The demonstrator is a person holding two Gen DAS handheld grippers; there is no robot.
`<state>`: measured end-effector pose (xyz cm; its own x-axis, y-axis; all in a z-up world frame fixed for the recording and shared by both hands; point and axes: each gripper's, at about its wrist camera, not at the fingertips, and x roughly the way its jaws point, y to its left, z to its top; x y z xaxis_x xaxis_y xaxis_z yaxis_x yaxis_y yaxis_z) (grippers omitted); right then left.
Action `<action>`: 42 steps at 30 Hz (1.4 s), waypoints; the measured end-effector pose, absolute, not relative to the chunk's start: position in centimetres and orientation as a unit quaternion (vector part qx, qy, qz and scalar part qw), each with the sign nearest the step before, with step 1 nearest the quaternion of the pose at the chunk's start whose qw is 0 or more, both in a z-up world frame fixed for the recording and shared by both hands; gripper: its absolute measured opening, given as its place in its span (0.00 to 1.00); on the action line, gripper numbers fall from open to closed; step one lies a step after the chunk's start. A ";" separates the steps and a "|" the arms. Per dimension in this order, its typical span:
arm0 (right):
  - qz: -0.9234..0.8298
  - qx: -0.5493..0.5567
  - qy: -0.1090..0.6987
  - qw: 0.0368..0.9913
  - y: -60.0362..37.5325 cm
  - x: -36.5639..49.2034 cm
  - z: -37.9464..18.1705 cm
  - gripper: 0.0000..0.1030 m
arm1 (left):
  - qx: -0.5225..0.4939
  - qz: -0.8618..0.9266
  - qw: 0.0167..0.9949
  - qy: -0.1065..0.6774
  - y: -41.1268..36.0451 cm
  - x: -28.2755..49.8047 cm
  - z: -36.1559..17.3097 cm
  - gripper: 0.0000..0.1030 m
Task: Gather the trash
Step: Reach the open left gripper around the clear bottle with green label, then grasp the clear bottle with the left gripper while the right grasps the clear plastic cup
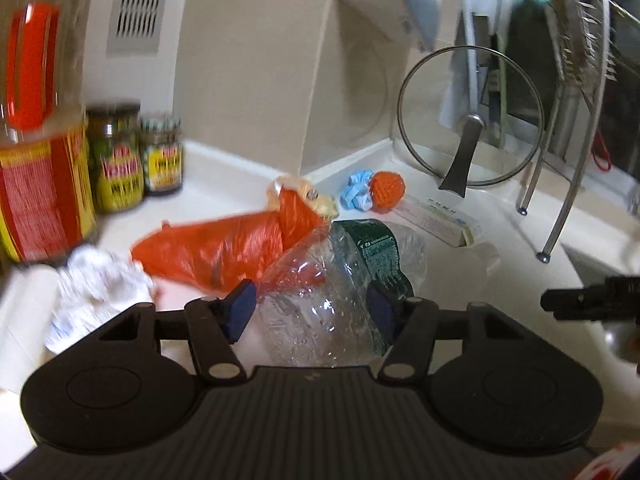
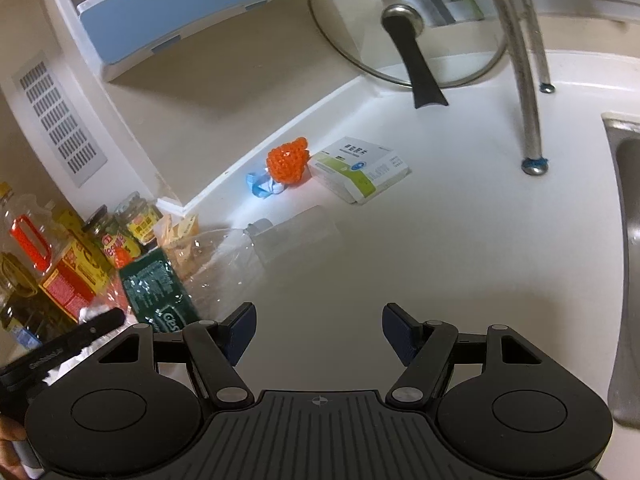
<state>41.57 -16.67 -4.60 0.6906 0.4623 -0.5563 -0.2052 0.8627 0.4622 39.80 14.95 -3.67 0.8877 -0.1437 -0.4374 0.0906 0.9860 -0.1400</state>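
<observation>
A crushed clear plastic bottle [image 1: 340,280] with a green label lies on the white counter [image 1: 224,200]. My left gripper [image 1: 312,308] has its blue pads on either side of the bottle's body; the jaws stand wide and I cannot tell whether they press it. An orange plastic bag [image 1: 224,248] lies behind the bottle, a crumpled white tissue [image 1: 96,288] to its left. The bottle also shows in the right wrist view [image 2: 192,276]. My right gripper [image 2: 318,332] is open and empty above bare counter [image 2: 400,260], to the right of the bottle.
An orange knitted scrubber [image 2: 287,160], a blue scrap [image 2: 258,184] and a small green-and-white box [image 2: 360,168] lie near the wall. Sauce jars [image 1: 136,156] and an oil bottle [image 1: 36,160] stand left. A glass lid [image 1: 472,120], a rack leg [image 2: 528,120] and the sink [image 2: 628,240] are right.
</observation>
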 end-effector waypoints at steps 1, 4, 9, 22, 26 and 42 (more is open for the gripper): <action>0.189 0.178 0.346 0.901 -16.6 41.7 -4.5 0.68 | -0.046 -0.059 0.972 0.222 14.6 39.4 -3.3 0.56; 0.199 0.147 0.340 0.907 -15.9 42.4 -4.3 0.68 | -0.012 -0.054 0.978 0.202 13.5 38.6 -2.3 0.56; 0.216 0.088 0.328 0.915 -14.4 44.1 -4.2 0.77 | 0.014 -0.044 0.983 0.180 12.3 38.1 -0.8 0.56; 0.235 0.041 0.321 0.916 -11.9 48.7 -6.1 0.81 | -0.003 -0.022 0.982 0.188 12.2 38.7 0.0 0.56; 0.241 0.038 0.322 0.915 -11.8 49.0 -6.4 0.62 | -0.010 -0.018 0.981 0.191 12.1 38.5 0.1 0.56; 0.254 0.095 0.299 0.915 -15.8 45.5 -3.8 0.62 | -0.033 0.004 0.984 0.174 11.2 36.1 2.4 0.55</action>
<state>45.55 -15.85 -3.76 0.6913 0.5220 -0.4996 -0.4085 0.8527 0.3256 36.10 11.22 2.36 0.9396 -0.0027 -0.3422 -0.0199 0.9978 -0.0627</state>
